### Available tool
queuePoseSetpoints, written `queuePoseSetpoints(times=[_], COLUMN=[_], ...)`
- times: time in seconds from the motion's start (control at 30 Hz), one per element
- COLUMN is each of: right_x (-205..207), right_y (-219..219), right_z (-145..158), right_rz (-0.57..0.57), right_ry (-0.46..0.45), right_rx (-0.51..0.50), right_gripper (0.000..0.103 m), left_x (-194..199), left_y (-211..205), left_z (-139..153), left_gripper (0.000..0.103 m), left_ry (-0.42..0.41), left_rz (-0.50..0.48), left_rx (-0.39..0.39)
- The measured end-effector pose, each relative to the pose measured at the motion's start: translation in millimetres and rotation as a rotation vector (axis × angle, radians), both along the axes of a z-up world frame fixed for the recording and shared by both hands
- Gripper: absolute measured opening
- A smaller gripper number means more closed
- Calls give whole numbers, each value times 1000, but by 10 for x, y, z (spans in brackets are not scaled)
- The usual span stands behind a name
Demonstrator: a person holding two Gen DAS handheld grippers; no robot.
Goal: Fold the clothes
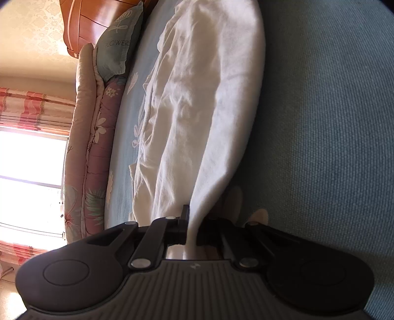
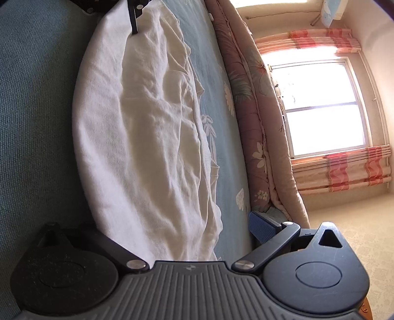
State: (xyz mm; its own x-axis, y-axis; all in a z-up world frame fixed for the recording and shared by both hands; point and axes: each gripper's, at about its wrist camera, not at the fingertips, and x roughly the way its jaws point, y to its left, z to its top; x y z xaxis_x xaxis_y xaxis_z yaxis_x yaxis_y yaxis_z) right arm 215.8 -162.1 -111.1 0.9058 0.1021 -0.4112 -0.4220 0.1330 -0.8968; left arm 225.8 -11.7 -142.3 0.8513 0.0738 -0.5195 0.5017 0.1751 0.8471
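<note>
A white garment (image 1: 197, 103) lies crumpled in a long band across the bed, partly on a teal woven cover (image 1: 332, 123). My left gripper (image 1: 190, 221) is shut on one end of it, and the cloth rises in a pinched fold between the fingers. In the right wrist view the same garment (image 2: 147, 128) runs away from my right gripper (image 2: 157, 229). That gripper is open, its jaws wide on either side of the near end, and the blue pad (image 2: 261, 225) is clear of the cloth. The left gripper (image 2: 134, 22) shows at the far end, clamped on the fabric.
A light blue floral sheet (image 2: 221, 110) lies beyond the garment. A rolled pink floral quilt (image 2: 256, 118) runs along the bed's far edge. A "FLOWERS" pillow (image 1: 118, 46) leans on the wooden headboard (image 1: 86, 22). A bright window (image 2: 320, 108) with pink curtains sits behind.
</note>
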Motion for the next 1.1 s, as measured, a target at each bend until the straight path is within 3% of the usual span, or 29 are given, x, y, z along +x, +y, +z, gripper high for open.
queuePoseSetpoints(times=[0.13, 0.23, 0.4, 0.5, 0.53, 0.63, 0.73, 0.8, 0.93, 1.1], right_x=[65, 69, 12, -110, -145, -240, -242, -229, -187, -211], right_y=[-63, -30, 66, 86, 90, 111, 113, 110, 109, 99], right_z=[19, -5, -62, -195, -246, -409, -390, -381, -387, -379], right_rz=[-14, 14, 47, 76, 79, 83, 65, 63, 59, 43], right_ry=[31, 44, 100, 141, 163, 87, 89, 90, 77, 64], right_rx=[36, -15, -118, -185, -199, -242, -208, -196, -178, -143], right_gripper=[103, 100, 79, 37, 8, 9, 9, 9, 9, 8], left_x=[1, 7, 5, 9, 7, -13, -62, -83, -129, -144], left_y=[18, 28, 38, 38, 39, 37, 69, 99, 69, 68], left_z=[3, 10, 21, 29, 35, 63, 92, 81, -15, 38], left_gripper=[0, 0, 0, 0, 0, 2, 12, 13, 0, 1], left_ry=[-5, -9, -14, -16, -16, -13, -27, -39, -58, -56], left_rz=[0, 2, 6, 7, 7, 9, 24, 39, 52, 64], left_rx=[-10, -16, -24, -28, -28, -20, 2, 13, 42, 19])
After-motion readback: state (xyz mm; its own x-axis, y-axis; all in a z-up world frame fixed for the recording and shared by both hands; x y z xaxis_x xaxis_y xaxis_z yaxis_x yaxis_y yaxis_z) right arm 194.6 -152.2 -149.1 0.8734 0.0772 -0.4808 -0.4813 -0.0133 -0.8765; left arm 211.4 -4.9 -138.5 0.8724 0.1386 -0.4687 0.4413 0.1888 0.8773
